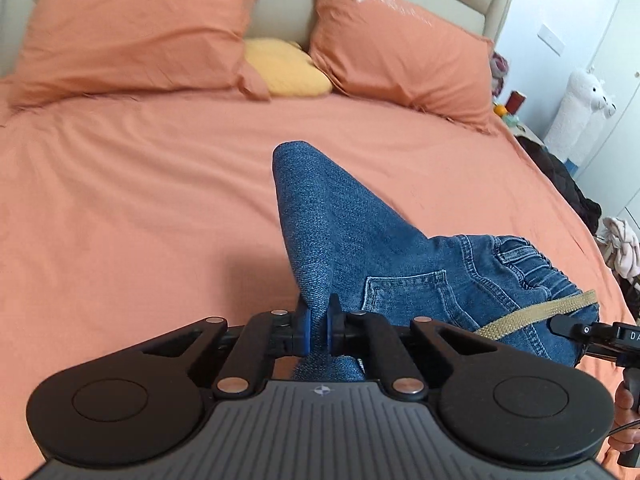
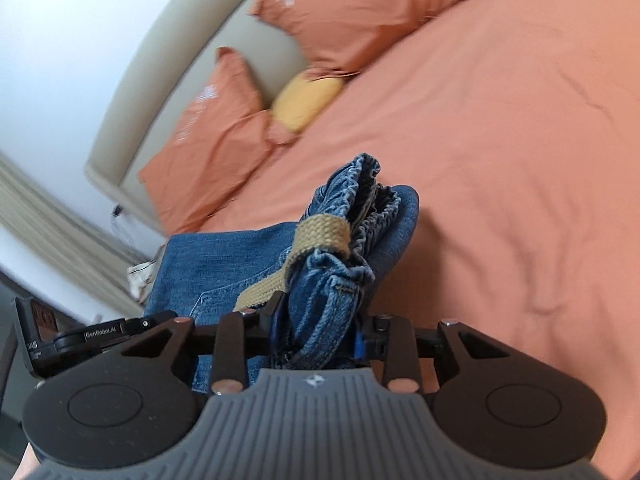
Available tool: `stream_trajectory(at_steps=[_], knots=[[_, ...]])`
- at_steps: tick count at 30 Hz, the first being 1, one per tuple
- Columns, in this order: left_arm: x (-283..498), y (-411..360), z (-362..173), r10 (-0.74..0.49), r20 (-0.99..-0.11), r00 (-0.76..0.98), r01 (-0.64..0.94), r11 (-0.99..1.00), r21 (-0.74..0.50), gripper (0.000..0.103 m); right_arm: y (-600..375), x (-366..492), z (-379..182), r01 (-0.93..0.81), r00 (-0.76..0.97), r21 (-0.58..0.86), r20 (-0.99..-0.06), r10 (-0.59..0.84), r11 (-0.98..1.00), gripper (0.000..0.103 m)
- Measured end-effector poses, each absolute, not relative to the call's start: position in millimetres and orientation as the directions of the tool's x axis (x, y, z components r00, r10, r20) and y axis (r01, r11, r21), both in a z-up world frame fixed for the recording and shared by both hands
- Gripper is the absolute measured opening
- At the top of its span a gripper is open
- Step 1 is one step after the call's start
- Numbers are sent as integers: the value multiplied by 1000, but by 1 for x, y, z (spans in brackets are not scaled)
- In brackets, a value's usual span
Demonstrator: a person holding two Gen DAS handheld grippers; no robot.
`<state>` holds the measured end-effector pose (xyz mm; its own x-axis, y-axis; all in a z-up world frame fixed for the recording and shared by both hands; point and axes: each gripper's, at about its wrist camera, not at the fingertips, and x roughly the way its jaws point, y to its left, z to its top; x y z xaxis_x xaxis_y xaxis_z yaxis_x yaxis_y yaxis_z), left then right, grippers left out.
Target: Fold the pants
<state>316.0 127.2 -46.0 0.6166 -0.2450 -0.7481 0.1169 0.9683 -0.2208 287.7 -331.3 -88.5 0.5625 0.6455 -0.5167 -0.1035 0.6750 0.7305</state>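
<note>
The bed (image 1: 140, 200), under a salmon-orange cover, takes up nearly everything, and most of its surface is open from the pants to the head end and out to the left edge. At the head end two orange pillows (image 1: 132, 28) lean against a beige headboard (image 1: 280, 12), with one yellow cushion (image 1: 284, 68) between them. Beyond the bed's right edge stand one white plush toy (image 1: 580, 108) and some heaped clothes. One pair of blue denim pants (image 1: 340, 220) hangs lifted over the foot end of the bed. The left tongs (image 1: 318, 330) are clenched on a fold of plain denim. The right tongs (image 2: 320, 336) grasp the bunched elastic waistband, where one tan drawstring (image 2: 320, 234) loops across.
</note>
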Motion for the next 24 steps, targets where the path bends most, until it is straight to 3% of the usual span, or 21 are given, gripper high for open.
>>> stream_trajectory(at_steps=[10, 24], knots=[[276, 221, -26, -95, -760, 643, -3, 992, -127, 7, -212, 267, -61, -249, 467, 742, -471, 748, 622, 29], [288, 323, -132, -69, -816, 574, -157, 969, -192, 7, -94, 273, -126, -311, 325, 648, -615, 719, 695, 28]])
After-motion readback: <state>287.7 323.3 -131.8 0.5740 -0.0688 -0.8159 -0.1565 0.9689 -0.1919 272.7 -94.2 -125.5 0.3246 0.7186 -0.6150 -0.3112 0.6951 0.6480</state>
